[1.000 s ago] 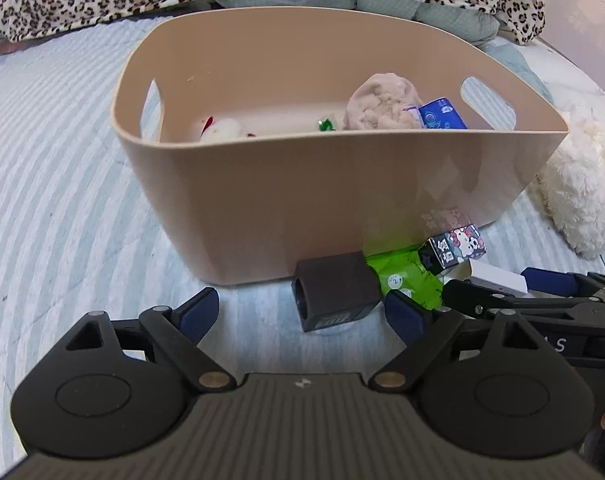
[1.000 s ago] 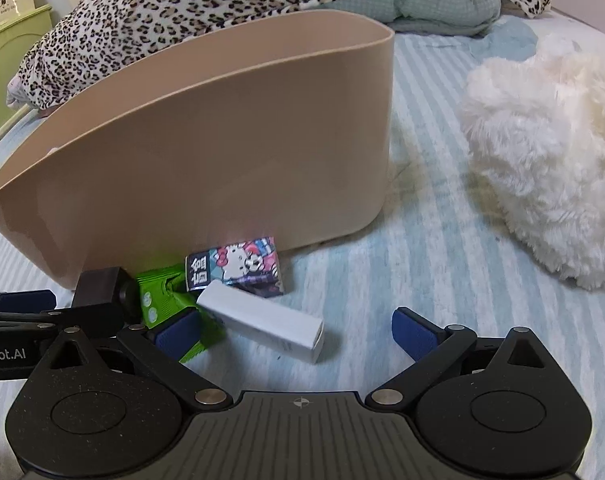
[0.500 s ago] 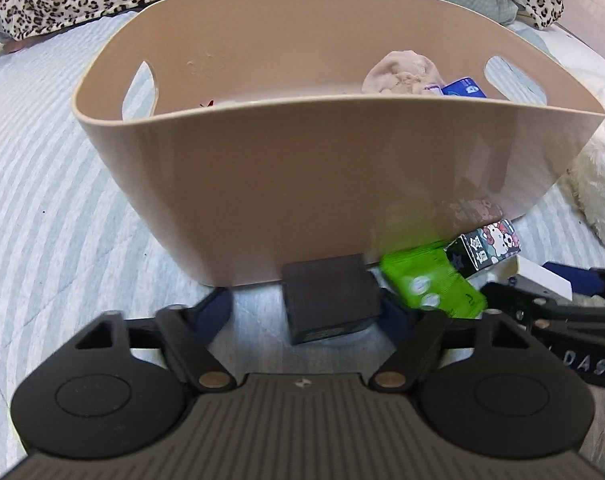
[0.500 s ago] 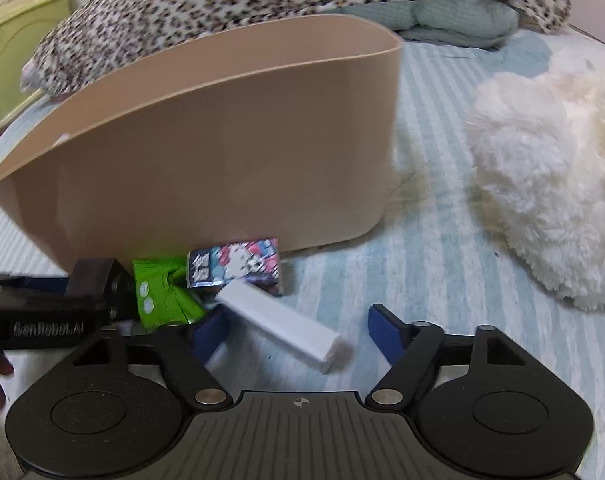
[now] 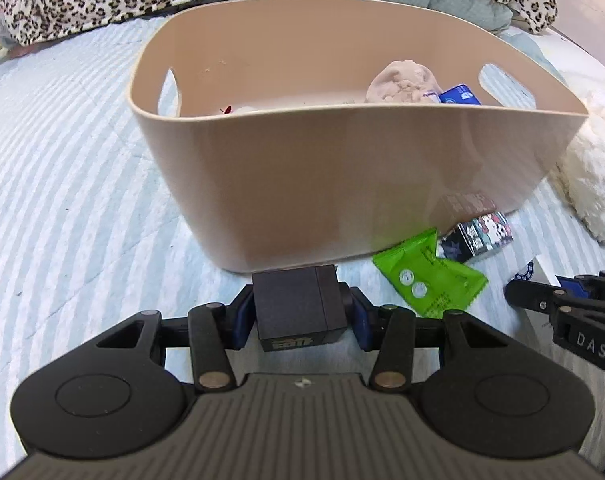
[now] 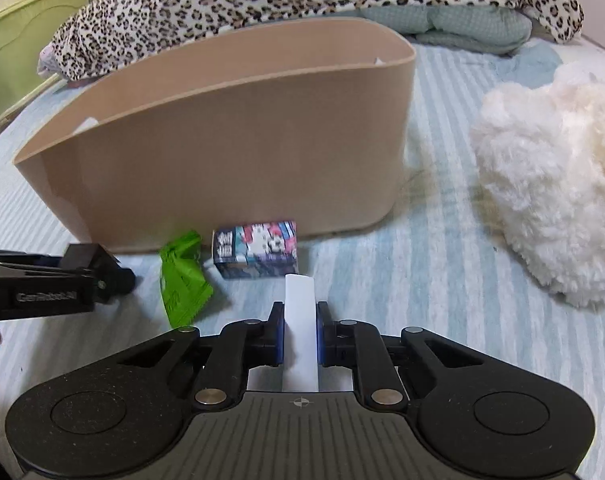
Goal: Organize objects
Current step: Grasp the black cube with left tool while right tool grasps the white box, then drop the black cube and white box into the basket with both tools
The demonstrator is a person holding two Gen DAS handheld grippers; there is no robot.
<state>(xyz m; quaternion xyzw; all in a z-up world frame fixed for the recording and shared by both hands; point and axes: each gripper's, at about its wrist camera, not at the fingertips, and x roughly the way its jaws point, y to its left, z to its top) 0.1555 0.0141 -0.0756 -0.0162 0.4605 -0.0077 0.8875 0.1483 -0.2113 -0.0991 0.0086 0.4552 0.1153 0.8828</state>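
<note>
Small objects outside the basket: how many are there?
4. The black box is in the left gripper, the white box in the right gripper; the green packet and cartoon box lie by the basket.

A dark cube-shaped box [image 5: 298, 306] sat upright just before the beige basket [image 5: 342, 184], and a slim white box [image 6: 299, 320] lay lengthwise on the striped bed [image 5: 62, 200]. Between them a crumpled green packet [image 5: 428, 282] lay flat, touching a cartoon-printed carton [image 6: 256, 250] resting against the basket's wall.
</note>
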